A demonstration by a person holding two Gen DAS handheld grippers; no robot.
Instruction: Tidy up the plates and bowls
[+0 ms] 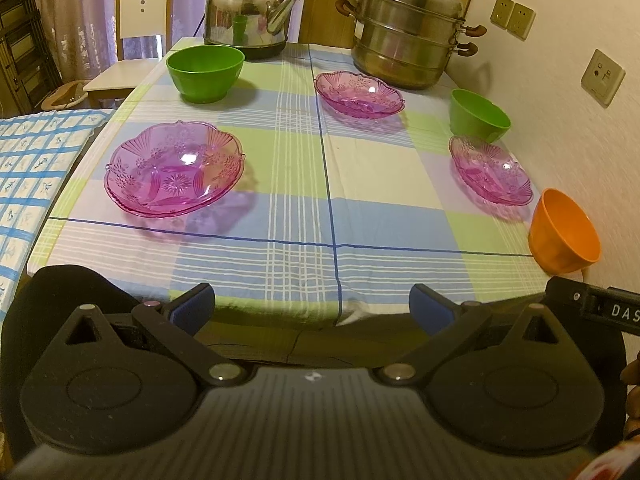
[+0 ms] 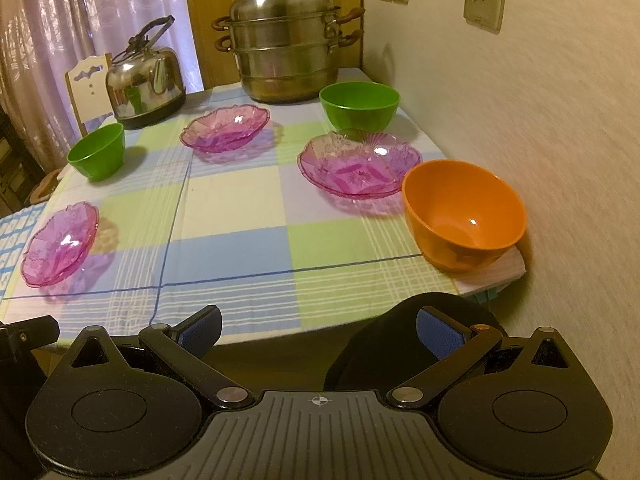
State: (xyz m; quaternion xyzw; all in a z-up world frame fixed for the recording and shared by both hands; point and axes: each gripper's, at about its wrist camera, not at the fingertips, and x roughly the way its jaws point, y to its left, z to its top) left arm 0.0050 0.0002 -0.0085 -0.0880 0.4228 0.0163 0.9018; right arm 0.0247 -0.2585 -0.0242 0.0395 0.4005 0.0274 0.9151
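Three pink glass plates lie on the checked tablecloth: one near left, one far middle, one at the right. A green bowl stands far left, another green bowl by the wall. An orange bowl stands at the near right corner. My left gripper is open and empty before the table's front edge. My right gripper is open and empty below the front edge, near the orange bowl.
A steel kettle and a stacked steel steamer pot stand at the table's back. The wall runs along the right side. A chair stands far left, and a blue checked cloth lies at the left.
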